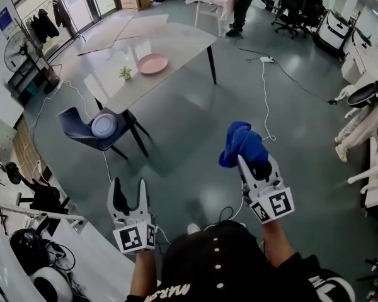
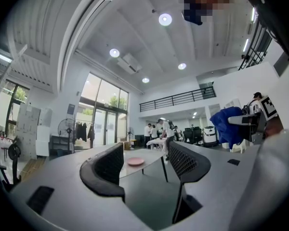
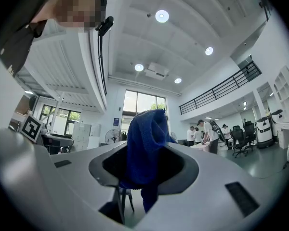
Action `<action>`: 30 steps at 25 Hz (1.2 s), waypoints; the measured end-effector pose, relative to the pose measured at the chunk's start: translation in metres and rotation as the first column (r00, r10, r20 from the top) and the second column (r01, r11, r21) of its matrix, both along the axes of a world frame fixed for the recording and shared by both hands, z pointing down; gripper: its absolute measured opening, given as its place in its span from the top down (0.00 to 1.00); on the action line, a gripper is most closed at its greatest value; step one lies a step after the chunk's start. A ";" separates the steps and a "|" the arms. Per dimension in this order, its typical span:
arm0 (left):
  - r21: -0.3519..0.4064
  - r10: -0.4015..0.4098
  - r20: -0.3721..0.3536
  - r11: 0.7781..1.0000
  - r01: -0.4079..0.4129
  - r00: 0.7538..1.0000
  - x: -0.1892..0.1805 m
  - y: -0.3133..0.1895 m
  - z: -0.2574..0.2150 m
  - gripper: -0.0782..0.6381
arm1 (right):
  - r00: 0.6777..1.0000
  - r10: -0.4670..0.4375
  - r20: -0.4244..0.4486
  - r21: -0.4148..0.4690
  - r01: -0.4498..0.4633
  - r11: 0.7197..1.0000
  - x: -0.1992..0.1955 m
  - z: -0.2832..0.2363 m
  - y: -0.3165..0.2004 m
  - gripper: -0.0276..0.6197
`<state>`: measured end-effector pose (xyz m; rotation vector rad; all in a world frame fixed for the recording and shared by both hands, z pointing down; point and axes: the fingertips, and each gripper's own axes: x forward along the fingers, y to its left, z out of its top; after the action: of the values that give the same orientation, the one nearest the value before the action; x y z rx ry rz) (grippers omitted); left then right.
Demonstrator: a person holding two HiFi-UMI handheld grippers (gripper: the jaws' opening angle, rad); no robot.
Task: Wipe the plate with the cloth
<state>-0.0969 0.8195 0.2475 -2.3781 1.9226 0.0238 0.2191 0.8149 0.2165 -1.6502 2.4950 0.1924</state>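
At the far left a dark blue chair (image 1: 75, 126) stands on the floor with a pale blue round dish (image 1: 104, 125) lying on its seat. Just right of it and nearer the person, the left claw (image 1: 130, 185) is held out level, its two jaws spread wide with nothing between them; in the left gripper view only the distant room shows through the gap.

Beyond the chair stands the long pale surface (image 1: 183, 39). A small potted plant (image 1: 125, 73) sits on it, and just right of the plant lies the pink plate (image 1: 152, 63), flat and bare, well apart from both claws. The left gripper view catches the same plate (image 2: 135, 161) far off, framed between its open jaws.

Further right, the right claw (image 1: 252, 163) is clamped on the blue cloth (image 1: 242, 145). The cloth is bunched above the jaw tips, and in the right gripper view a tail of it (image 3: 145, 143) hangs down between the jaws. This claw is in the air over the grey floor, far from the surface.

A white cable (image 1: 264, 99) trails across the floor beyond the right claw.
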 end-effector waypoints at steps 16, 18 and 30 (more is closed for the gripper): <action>0.007 0.057 -0.007 0.998 -0.057 0.998 -0.027 -0.032 0.004 0.46 | 1.000 -0.004 -0.003 -0.003 0.004 1.000 -0.040 0.007 -0.032 0.73; 0.000 0.050 -0.011 0.999 -0.050 0.999 -0.029 -0.043 0.006 0.45 | 1.000 -0.013 0.000 -0.004 0.013 1.000 -0.042 0.009 -0.045 0.73; -0.024 0.025 -0.034 0.999 -0.026 0.999 -0.025 -0.140 0.008 0.43 | 0.999 -0.039 0.023 -0.002 0.039 0.999 -0.034 0.009 -0.152 0.73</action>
<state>-0.1216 0.6793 0.2554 -2.4334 1.9179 0.0425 0.1850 0.6628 0.2255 -1.5945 2.5093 0.1653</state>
